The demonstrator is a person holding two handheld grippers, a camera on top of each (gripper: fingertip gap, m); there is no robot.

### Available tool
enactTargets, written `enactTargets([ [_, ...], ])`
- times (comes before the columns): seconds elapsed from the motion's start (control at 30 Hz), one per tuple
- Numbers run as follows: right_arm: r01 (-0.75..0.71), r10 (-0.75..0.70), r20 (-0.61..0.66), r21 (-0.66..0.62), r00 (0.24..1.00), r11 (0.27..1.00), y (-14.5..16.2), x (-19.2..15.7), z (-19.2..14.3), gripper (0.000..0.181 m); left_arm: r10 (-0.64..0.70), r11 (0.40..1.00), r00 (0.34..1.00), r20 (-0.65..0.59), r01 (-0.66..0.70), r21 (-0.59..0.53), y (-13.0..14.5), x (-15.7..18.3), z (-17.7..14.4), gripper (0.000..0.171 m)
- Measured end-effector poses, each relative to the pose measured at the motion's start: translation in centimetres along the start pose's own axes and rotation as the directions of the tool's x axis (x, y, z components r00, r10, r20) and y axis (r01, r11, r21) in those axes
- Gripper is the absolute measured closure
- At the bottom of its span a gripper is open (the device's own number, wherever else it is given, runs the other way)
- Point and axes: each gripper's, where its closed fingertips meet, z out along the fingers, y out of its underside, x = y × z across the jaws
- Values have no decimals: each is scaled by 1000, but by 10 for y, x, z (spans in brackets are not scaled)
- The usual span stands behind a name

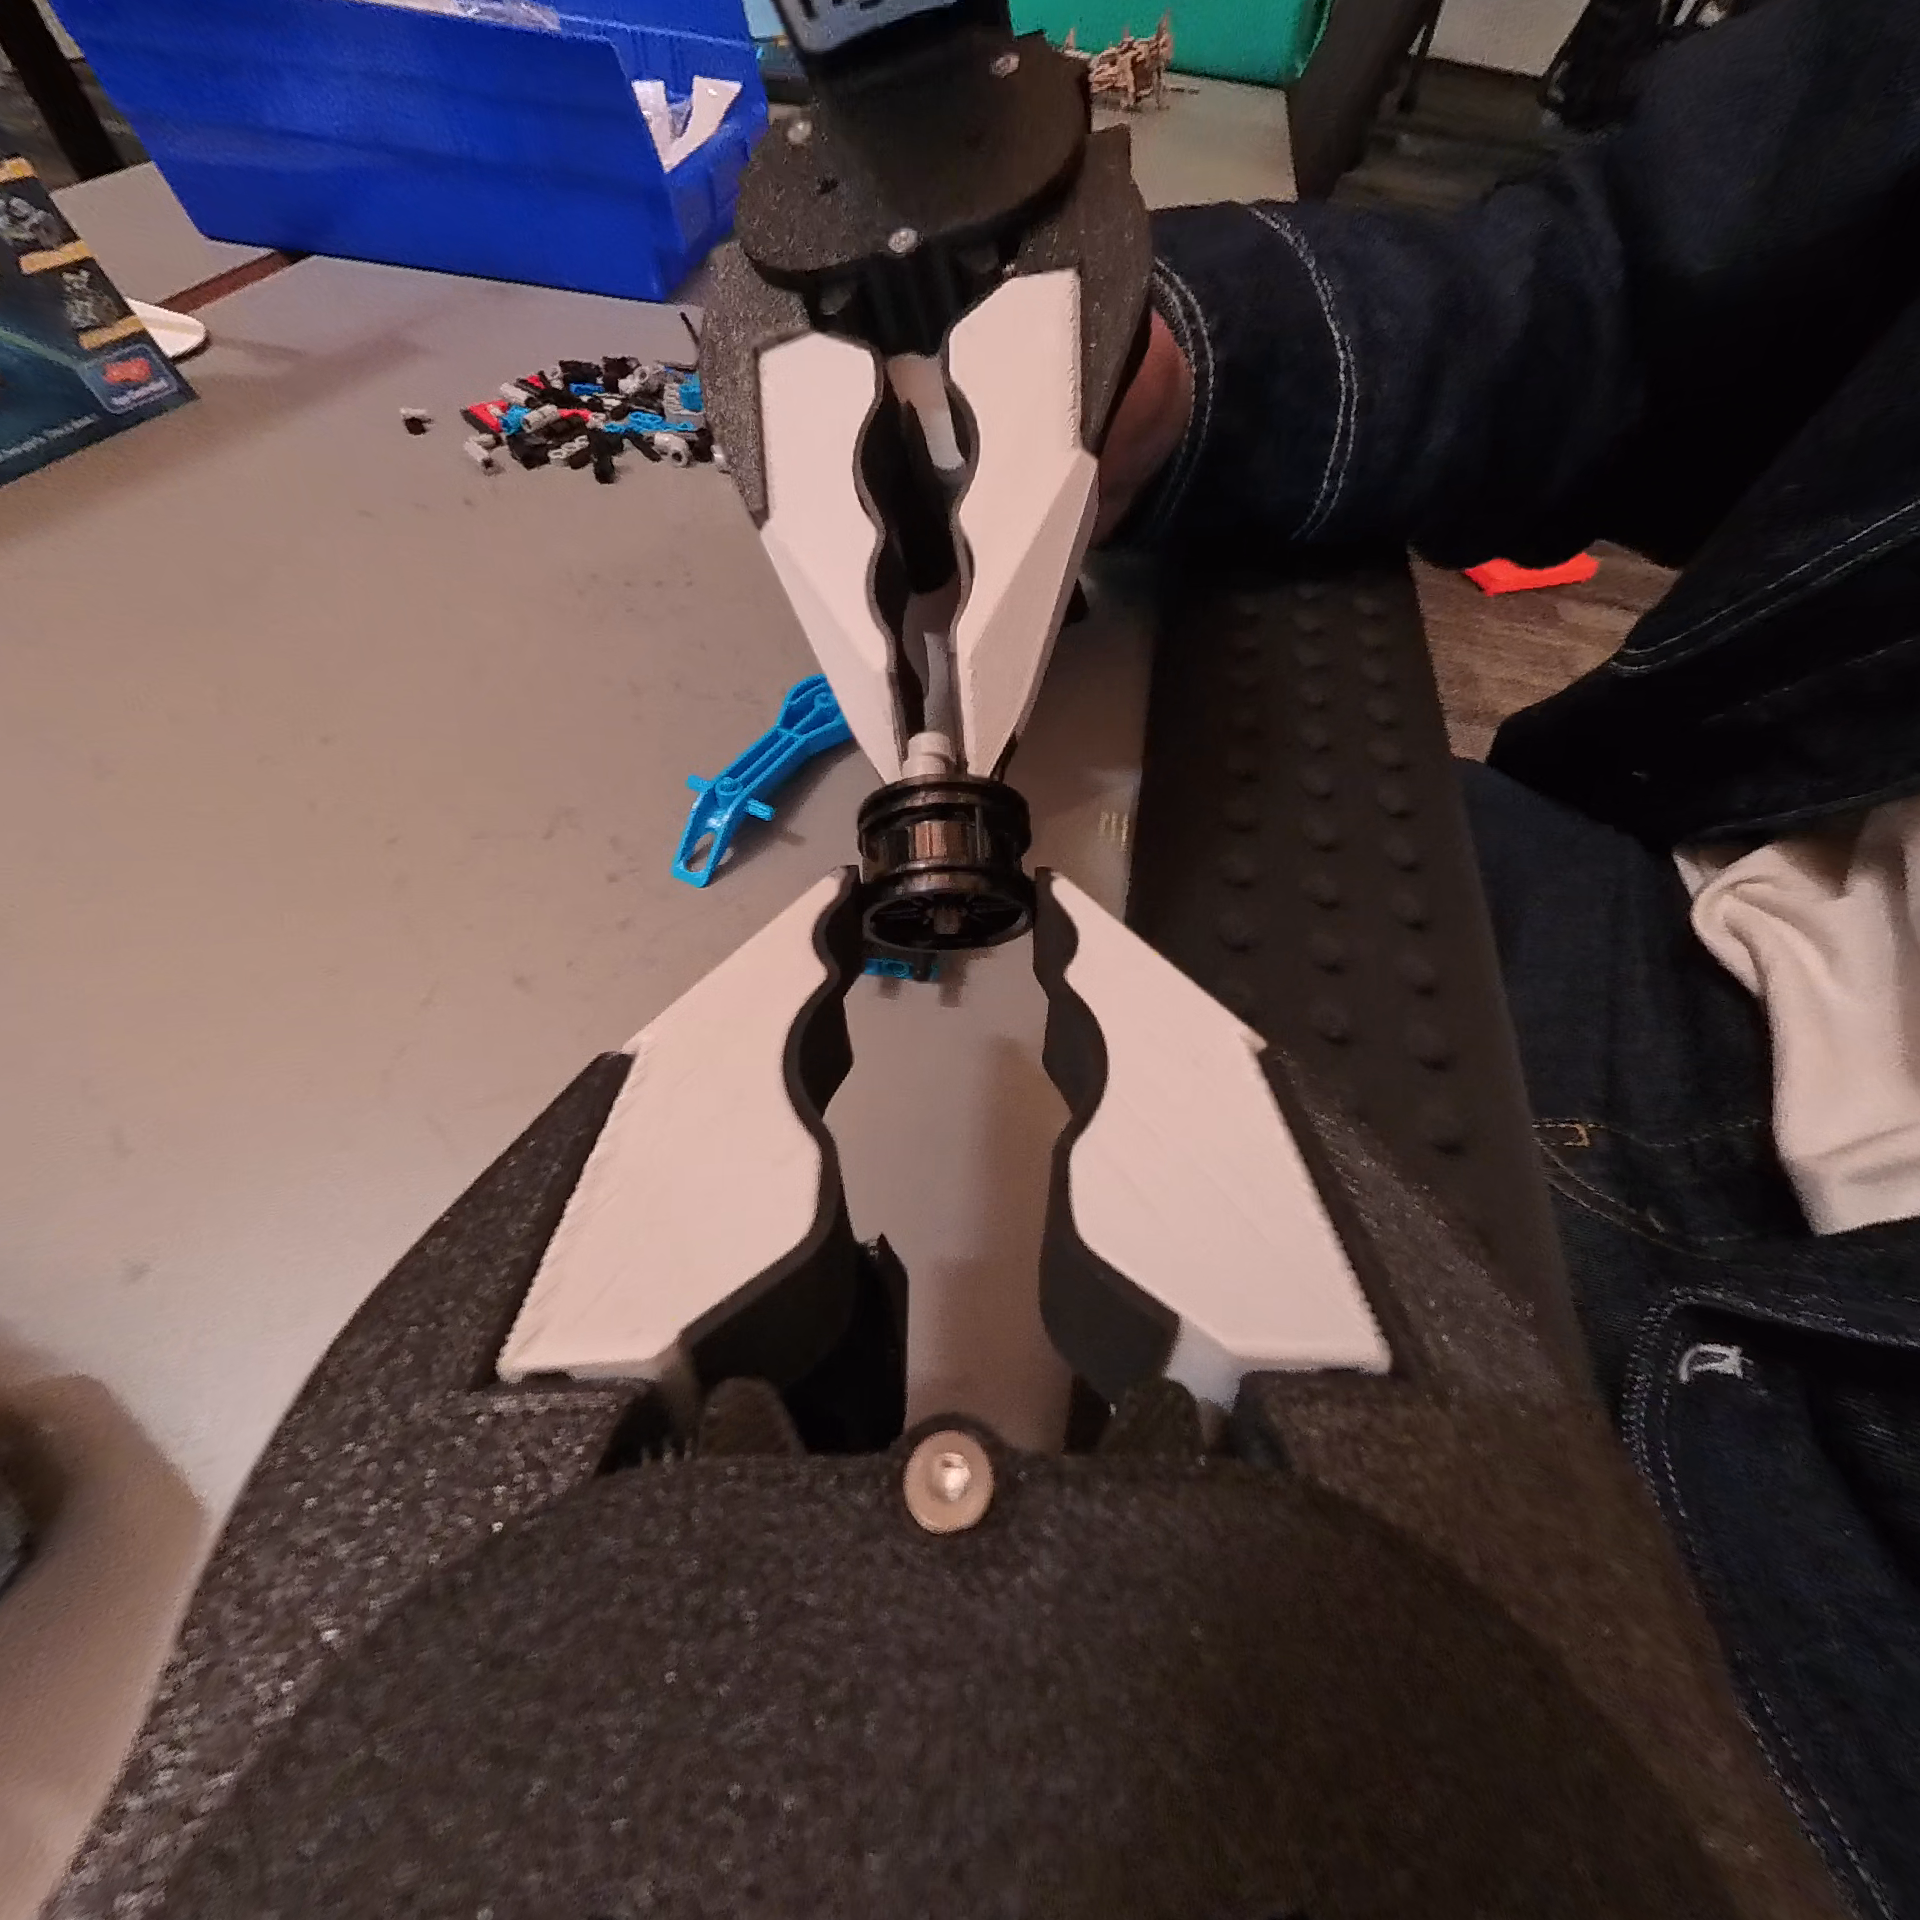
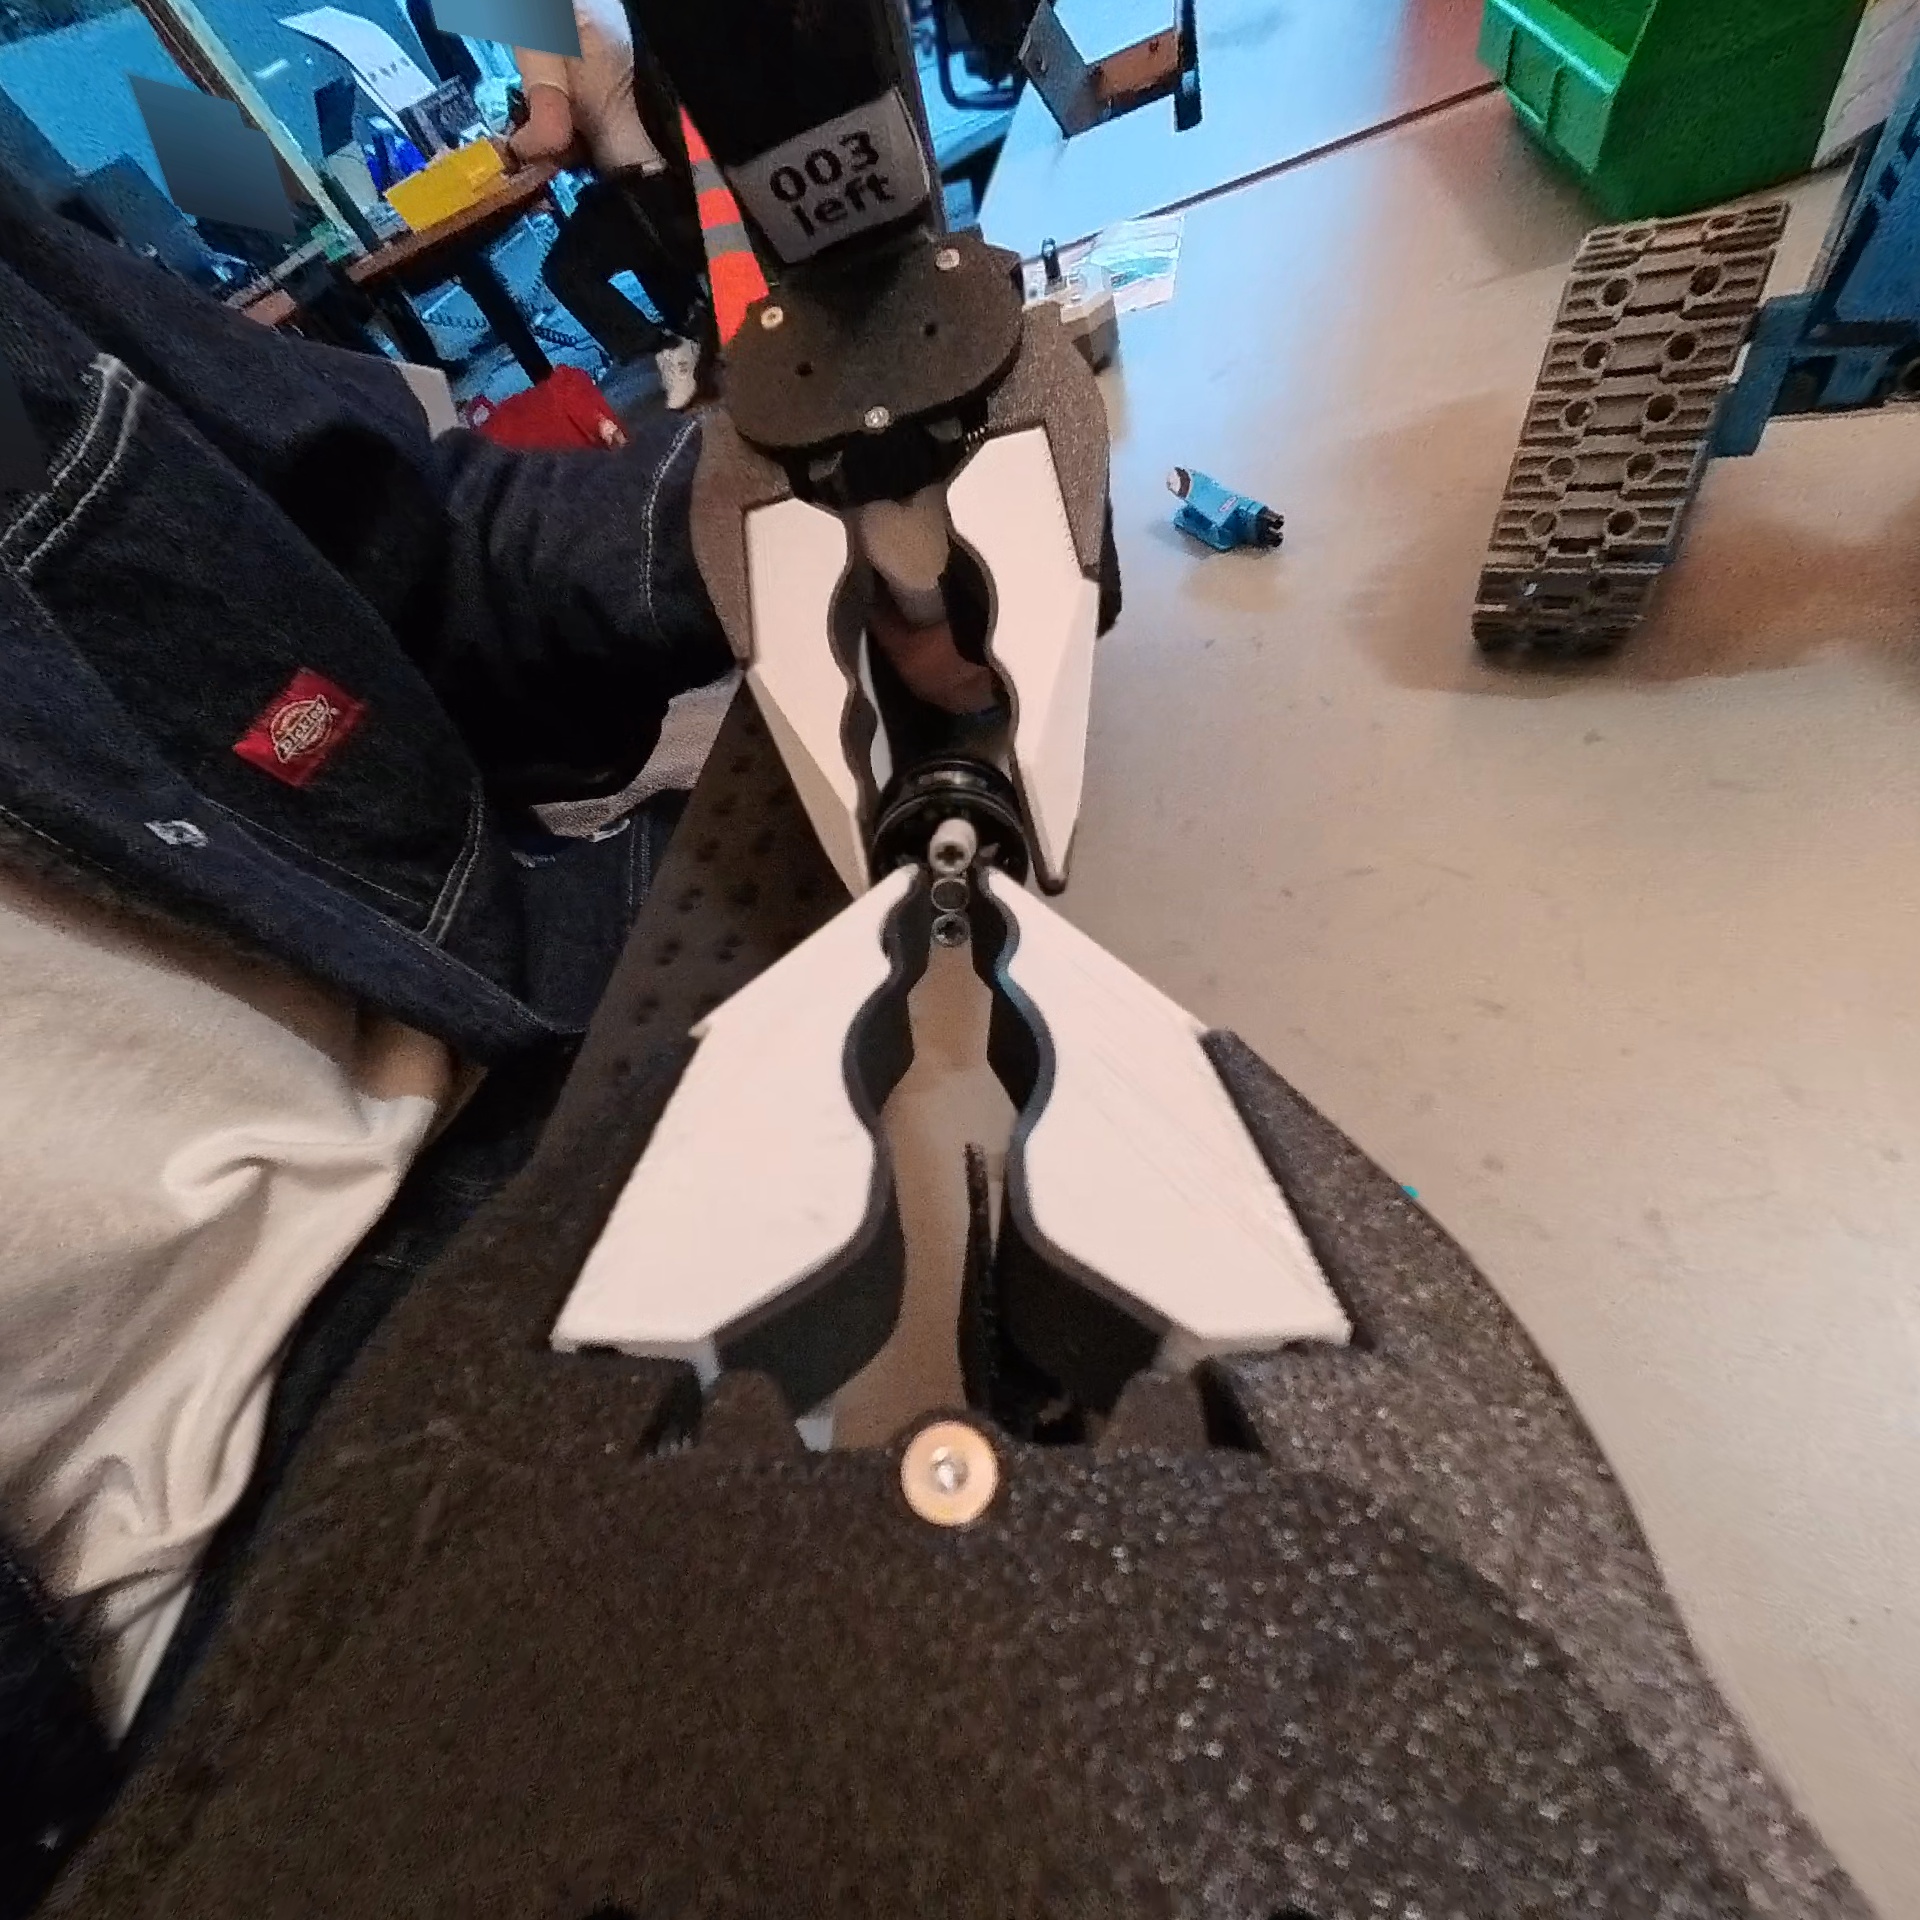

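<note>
Left wrist view shows two grippers meeting tip to tip above a grey table [image 1: 312,831]. The left gripper [image 1: 945,894] pinches one black wheel hub [image 1: 943,868] between its two white fingers [image 1: 727,1091], which touch the hub's sides. The right gripper [image 1: 940,753], facing it, has its fingers pressed nearly together on one white axle pin [image 1: 928,750] whose end meets the hub's far face. One bright blue curved beam [image 1: 764,774] lies on the table just beside the right gripper's tips. One heap of small black, grey, blue and red pieces [image 1: 592,421] lies farther back, too many to count, with one stray piece [image 1: 416,420] near it. One blue bin [image 1: 416,135] stands behind. One studded black strip [image 1: 1320,831] runs along the table's edge.

Right wrist view shows the pin [image 2: 952,837] end-on at the right gripper [image 2: 951,883], the hub [image 2: 940,805] behind it in the left gripper [image 2: 951,847]. One grey tracked tread [image 2: 1621,426] and one small blue block [image 2: 1226,516] lie on the table, well apart.
</note>
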Motion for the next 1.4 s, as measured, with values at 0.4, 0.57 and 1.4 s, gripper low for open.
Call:
enactTargets([
  [0.4,107,-122,-110,-130,986,986,22,10,8,170,-50,999,998,-29,49,-22,6,-1,3,140],
  [0.57,156,-193,-208,-185,959,970,28,21,2,166,-9,998,999,37,12,-68,12,-8,8,140],
  [1.4,-42,70,-537,64,840,997,17,45,-33,148,54,993,901,430,-4,-116,16,-67,-6,139],
])
